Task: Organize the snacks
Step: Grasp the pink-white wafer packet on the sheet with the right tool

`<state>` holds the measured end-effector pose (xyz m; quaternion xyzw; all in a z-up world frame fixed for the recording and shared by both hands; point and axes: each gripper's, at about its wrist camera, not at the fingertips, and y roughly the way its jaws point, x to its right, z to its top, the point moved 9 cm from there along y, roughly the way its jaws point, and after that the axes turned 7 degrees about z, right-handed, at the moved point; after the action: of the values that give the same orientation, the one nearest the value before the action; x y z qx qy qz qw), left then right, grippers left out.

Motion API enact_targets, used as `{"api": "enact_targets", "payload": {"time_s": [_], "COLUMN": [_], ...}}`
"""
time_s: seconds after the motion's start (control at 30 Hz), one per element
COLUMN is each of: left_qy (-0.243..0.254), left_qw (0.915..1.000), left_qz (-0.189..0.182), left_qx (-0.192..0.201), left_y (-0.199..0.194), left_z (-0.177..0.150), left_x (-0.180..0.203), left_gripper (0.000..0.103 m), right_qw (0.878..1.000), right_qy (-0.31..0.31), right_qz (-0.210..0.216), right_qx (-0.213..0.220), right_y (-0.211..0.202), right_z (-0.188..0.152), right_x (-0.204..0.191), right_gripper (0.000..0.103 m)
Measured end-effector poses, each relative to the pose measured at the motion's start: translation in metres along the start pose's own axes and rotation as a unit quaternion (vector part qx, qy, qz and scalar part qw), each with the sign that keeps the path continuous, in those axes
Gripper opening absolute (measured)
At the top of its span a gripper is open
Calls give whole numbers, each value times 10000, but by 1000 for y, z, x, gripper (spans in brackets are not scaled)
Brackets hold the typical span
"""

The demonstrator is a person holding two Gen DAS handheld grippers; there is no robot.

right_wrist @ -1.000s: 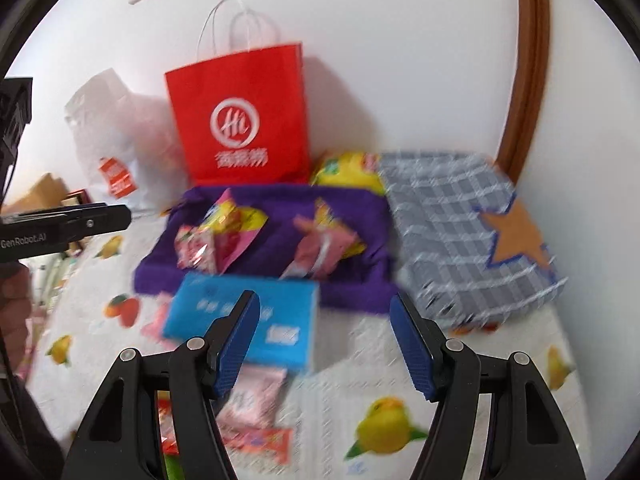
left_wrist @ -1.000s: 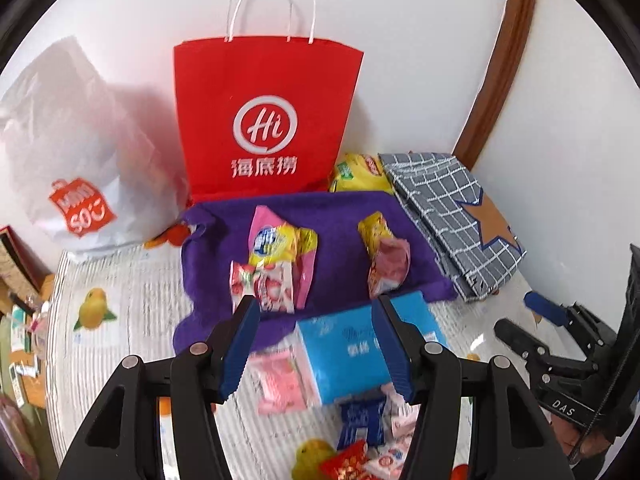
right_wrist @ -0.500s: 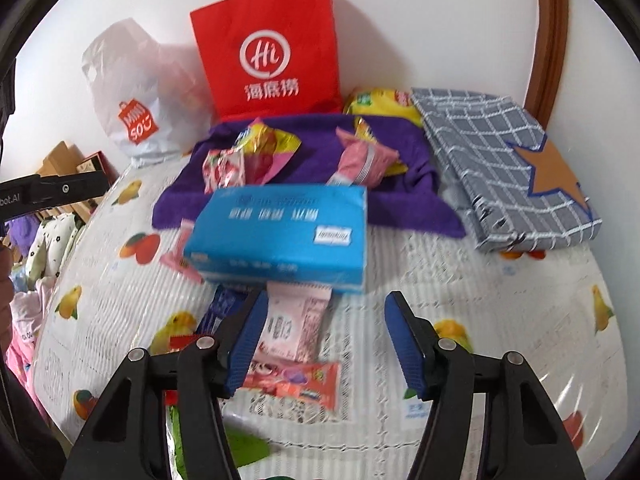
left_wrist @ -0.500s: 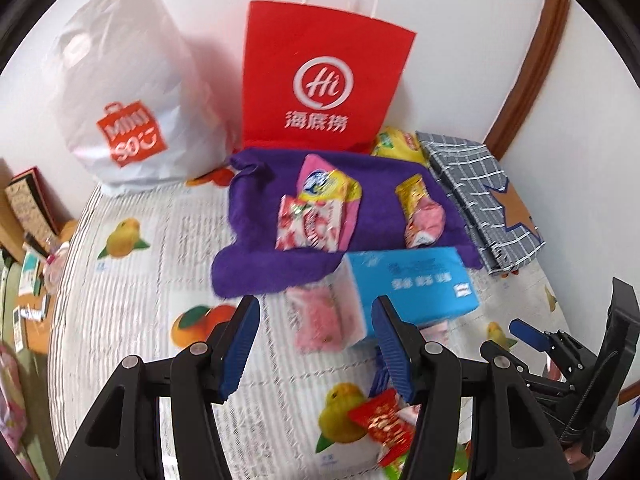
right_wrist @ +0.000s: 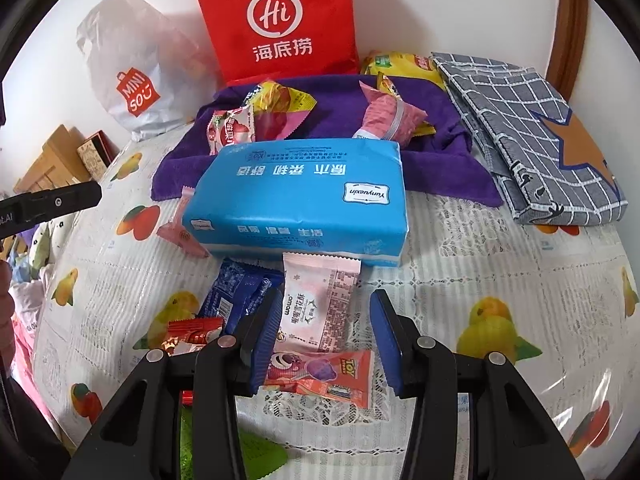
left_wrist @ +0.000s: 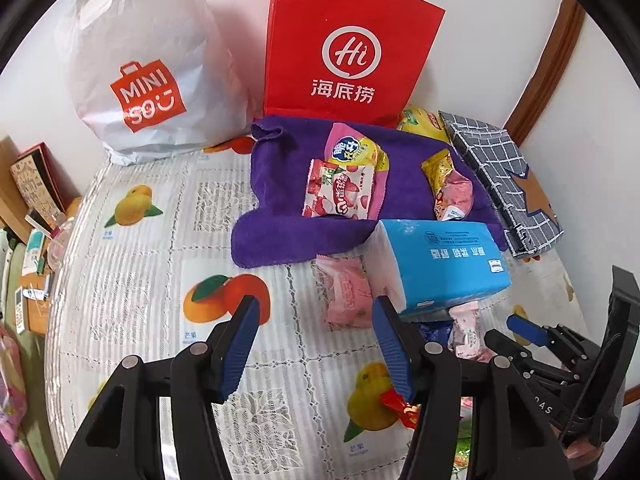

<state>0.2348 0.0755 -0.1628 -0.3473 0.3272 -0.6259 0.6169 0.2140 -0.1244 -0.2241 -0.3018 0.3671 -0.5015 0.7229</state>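
Two grippers hang over the fruit-print tablecloth [left_wrist: 132, 280] — the left gripper [left_wrist: 316, 344] spread wide with nothing between its jaws, a pink snack packet [left_wrist: 346, 294] lying at its 12 o'clock. At 1 o'clock sits the blue tissue pack [right_wrist: 300, 204], its far edge on the purple towel [right_wrist: 440, 160]. The right gripper [right_wrist: 324, 342], spread too, straddles a pale pink wrapper [right_wrist: 320, 300] whose far end touches the tissue pack — a Toy Story packet [right_wrist: 324, 376] lies under its jaws.
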Motion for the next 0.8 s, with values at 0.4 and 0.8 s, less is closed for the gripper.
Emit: {"api": "enact_targets", "payload": {"time_s": [0.4, 0.8], "left_qy": [-106, -95], "left_qw": [9999, 9993], "left_qz": [-20, -16], "left_qx": [-30, -351], "left_y": [18, 53], "left_z": [4, 0], "left_x": [-3, 2], "left_gripper": [56, 56], "right_qw": [9993, 9981], "right_qy": [237, 229], "right_qz": [187, 401], "right_qx": [-224, -407], "right_y": [26, 45], "right_z": [-3, -4], "right_x": [7, -2], "right_gripper": [47, 53]}}
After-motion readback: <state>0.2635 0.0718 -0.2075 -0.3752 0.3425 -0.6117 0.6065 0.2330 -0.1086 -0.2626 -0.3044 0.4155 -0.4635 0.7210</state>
